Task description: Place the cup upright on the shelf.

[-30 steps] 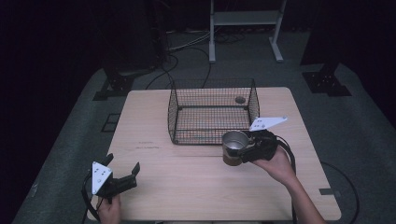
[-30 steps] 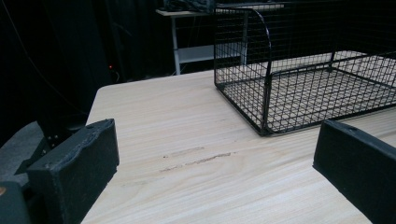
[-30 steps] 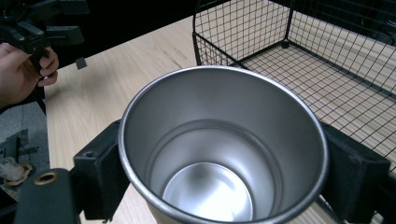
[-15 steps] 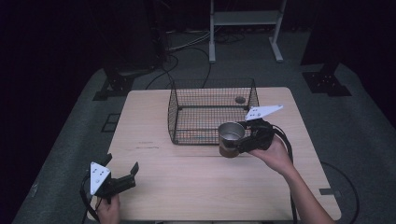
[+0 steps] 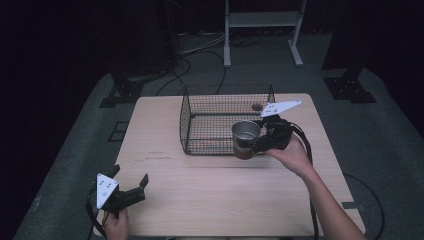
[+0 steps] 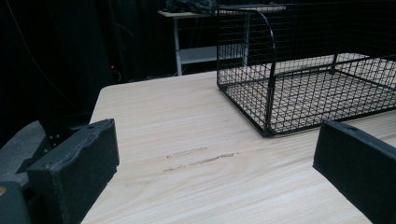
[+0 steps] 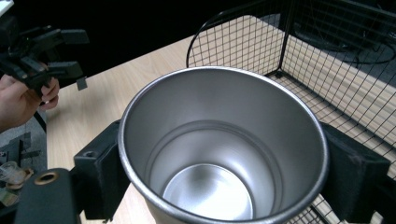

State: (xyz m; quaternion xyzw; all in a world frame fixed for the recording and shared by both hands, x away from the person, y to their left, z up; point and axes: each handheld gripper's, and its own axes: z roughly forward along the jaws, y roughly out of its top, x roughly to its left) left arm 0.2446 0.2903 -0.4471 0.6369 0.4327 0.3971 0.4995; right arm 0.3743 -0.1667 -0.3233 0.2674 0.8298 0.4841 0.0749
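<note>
Right now the right gripper is clamped on the sides of a steel cup, upright with its mouth up and its long axis vertical, held above the tabletop just at the near wall of the wire basket; the basket floor lies straight beyond, so clearing that wall looks like what matters next. Far off by the near left corner the left gripper sits with jaws apart and empty. No brand or writing can be read on anything

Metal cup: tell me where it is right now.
In the high view the metal cup sits clamped in the right claw, at the wire basket's near right corner.
</note>
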